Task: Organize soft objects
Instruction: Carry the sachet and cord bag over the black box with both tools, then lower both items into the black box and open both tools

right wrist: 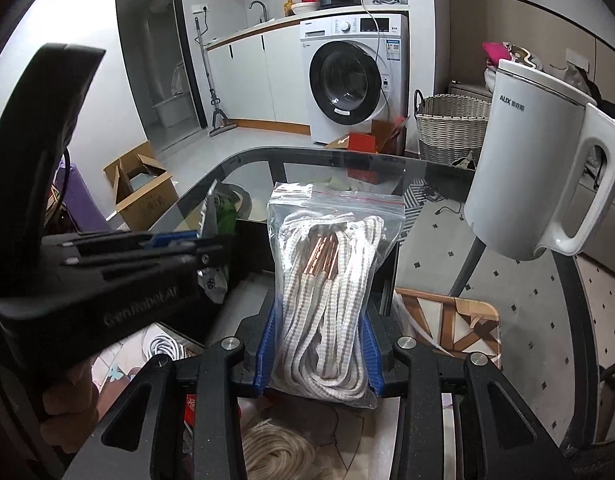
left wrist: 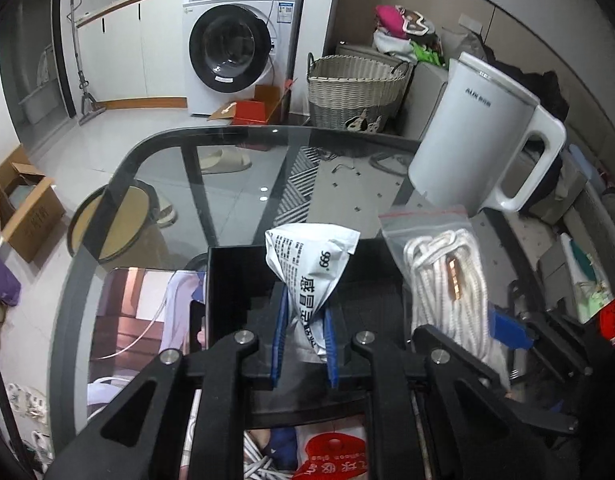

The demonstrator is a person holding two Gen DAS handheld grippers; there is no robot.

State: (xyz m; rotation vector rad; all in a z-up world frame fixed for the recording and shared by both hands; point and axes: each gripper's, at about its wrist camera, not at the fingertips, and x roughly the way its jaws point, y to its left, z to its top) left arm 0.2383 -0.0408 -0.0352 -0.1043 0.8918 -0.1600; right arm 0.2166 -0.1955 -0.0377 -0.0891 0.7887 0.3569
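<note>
My left gripper (left wrist: 305, 342) is shut on a white sachet with black print (left wrist: 307, 264) and holds it upright over a black open box (left wrist: 235, 276) on the glass table. My right gripper (right wrist: 319, 350) is shut on a clear zip bag of white rope (right wrist: 331, 276) and holds it upright over the same black box (right wrist: 249, 248). The rope bag (left wrist: 447, 280) shows at the right of the left wrist view. The left gripper (right wrist: 175, 246) with the sachet edge (right wrist: 211, 216) shows at the left of the right wrist view.
A white AUX kettle (left wrist: 479, 136) stands on the glass table (left wrist: 227, 168) at the right, also in the right wrist view (right wrist: 543, 160). A patterned mat (right wrist: 447, 320) lies beside the box. A wicker basket (left wrist: 355, 88), washing machine (left wrist: 235, 44) and cardboard boxes (left wrist: 23, 208) are on the floor beyond.
</note>
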